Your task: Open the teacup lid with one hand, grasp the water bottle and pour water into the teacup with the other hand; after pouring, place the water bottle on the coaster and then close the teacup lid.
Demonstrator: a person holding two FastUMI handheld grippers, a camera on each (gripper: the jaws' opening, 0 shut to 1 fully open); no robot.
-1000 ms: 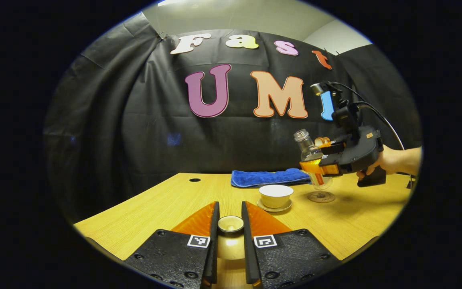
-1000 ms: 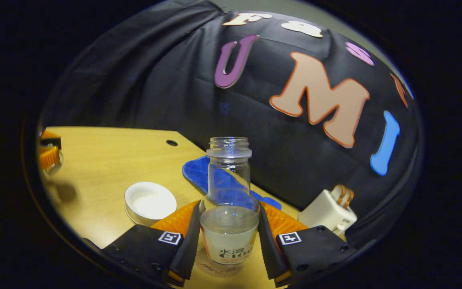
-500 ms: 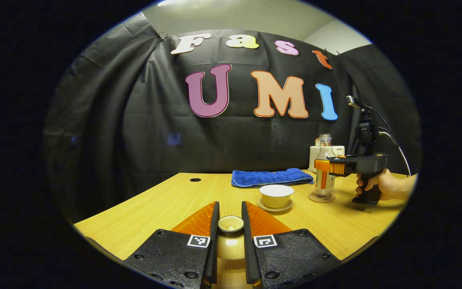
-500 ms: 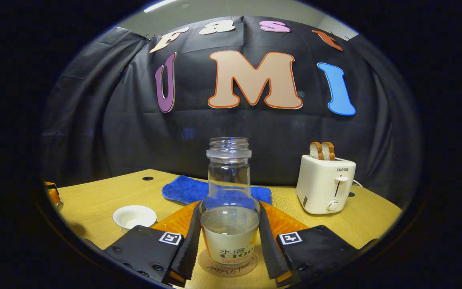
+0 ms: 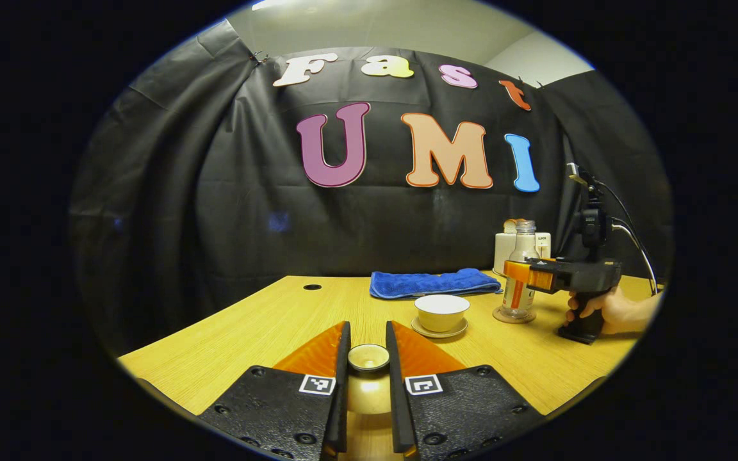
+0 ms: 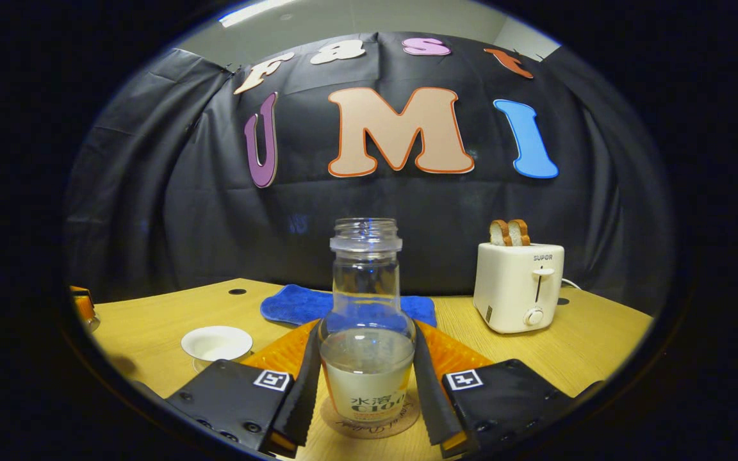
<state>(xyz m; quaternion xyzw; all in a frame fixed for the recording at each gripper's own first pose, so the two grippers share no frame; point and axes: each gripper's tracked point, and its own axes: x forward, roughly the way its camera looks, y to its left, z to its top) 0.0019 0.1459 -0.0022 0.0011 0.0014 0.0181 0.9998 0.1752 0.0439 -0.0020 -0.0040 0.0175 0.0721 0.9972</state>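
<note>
My left gripper (image 5: 368, 333) is low over the near table, shut on the pale teacup lid (image 5: 369, 357). The open white teacup (image 5: 441, 310) sits on its saucer (image 5: 438, 331) just beyond; in the right gripper view the teacup (image 6: 216, 342) is at lower left. The clear water bottle (image 6: 367, 349), uncapped and partly full, stands upright on the round coaster (image 6: 369, 419). My right gripper (image 6: 367, 333) is shut on the bottle's lower body. In the left gripper view the bottle (image 5: 525, 234), the coaster (image 5: 514, 315) and the right gripper (image 5: 515, 272) are right of the teacup, with a hand (image 5: 606, 308) on the handle.
A folded blue towel (image 5: 433, 282) lies behind the teacup near the wall. A white toaster (image 6: 517, 288) with bread slices stands at the back right of the wooden table (image 5: 266, 326). A small round hole (image 5: 311, 287) is in the tabletop at the back left.
The right gripper swung the tilted bottle upright, moved it right of the teacup and lowered it onto the coaster. My left gripper and the lid stayed still.
</note>
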